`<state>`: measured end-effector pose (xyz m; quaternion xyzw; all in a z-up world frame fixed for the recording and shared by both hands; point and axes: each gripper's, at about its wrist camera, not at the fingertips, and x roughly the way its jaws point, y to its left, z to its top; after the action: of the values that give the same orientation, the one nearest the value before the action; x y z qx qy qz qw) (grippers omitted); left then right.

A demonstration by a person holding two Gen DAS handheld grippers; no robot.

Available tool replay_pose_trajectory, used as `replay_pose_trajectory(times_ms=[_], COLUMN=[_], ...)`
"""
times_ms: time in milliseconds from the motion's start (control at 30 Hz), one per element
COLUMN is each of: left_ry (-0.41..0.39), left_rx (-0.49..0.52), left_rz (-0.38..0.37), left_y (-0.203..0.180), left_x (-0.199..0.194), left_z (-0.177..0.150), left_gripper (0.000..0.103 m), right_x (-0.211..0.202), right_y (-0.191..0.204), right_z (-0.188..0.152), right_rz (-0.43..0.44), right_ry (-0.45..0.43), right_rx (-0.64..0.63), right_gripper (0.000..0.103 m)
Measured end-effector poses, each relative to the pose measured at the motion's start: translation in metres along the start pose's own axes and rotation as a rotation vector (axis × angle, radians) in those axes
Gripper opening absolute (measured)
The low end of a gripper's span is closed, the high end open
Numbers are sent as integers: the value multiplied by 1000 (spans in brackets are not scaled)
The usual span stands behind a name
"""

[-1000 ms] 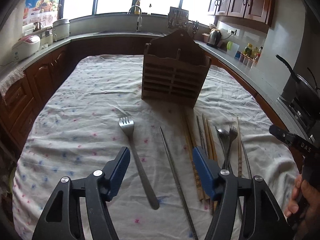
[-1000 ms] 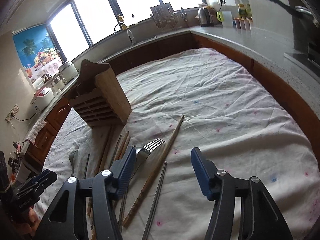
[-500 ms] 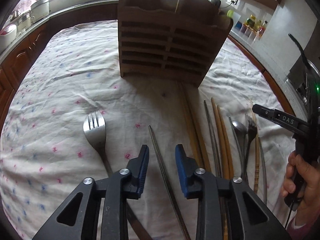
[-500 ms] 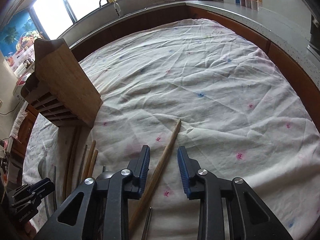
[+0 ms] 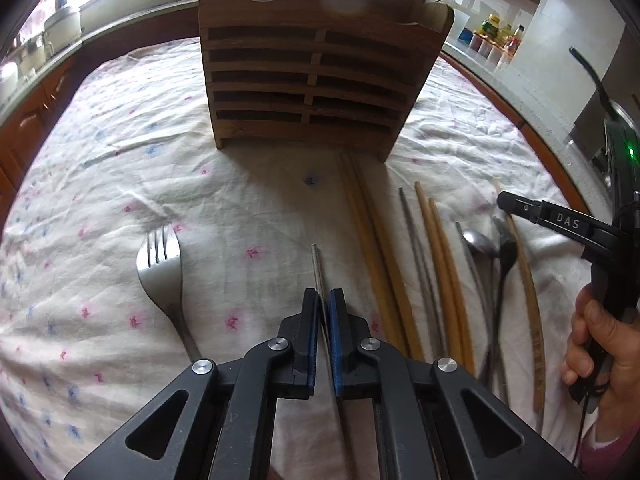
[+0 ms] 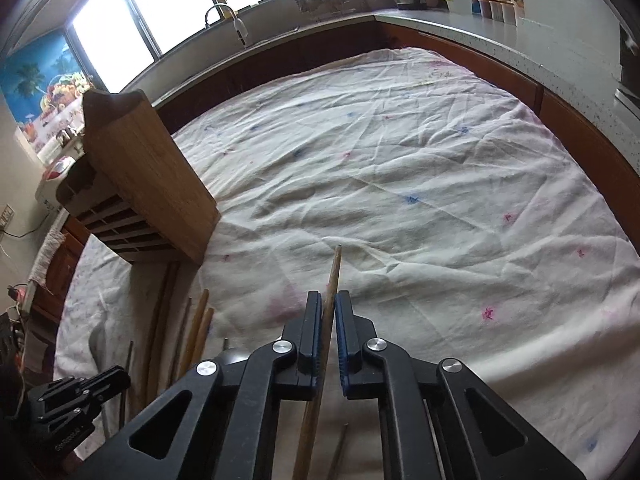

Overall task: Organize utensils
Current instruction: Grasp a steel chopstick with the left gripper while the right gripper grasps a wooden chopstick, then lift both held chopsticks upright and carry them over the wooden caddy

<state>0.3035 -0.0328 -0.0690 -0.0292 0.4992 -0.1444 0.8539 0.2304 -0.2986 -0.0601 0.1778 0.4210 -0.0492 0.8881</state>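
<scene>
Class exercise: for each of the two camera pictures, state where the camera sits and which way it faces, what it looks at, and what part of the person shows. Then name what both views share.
Left wrist: rides the left gripper, looking steeply down past jaws shut on a metal chopstick toward the slatted wooden holder; a hand shows at right.
Right wrist: rides the right gripper, shut on a wooden chopstick, facing the tablecloth; no hand clearly shows.
Shared: holder, cloth, loose chopsticks, each other's gripper.

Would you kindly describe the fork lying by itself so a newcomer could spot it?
Find the slatted wooden utensil holder standing on the white cloth. In the left wrist view, the silver metal fork lies nearer the camera, at left, tines toward the holder, alone, apart from the chopsticks at right.
</scene>
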Motion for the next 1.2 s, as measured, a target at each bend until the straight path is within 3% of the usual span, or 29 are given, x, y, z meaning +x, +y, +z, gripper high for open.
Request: replay_pose_trajectory(times_ms=[233,767,1200], left_ry=[-58,-279,-388], left_rx=[5,2,-16], left_rz=[-44,-124,-121], left_y=[-4,15,28], left_x=[-37,-175,-214], left_z=[-8,-39,-48], left_gripper=[3,3,3], right_x=[-54,-146,-168], right_y=[20,60,76], right_z=[-2,-3,19], right_rz=[88,193,216], right_ry=[-76,-232,-320], right_rx=[-30,-111,-146], right_gripper=[6,6,6])
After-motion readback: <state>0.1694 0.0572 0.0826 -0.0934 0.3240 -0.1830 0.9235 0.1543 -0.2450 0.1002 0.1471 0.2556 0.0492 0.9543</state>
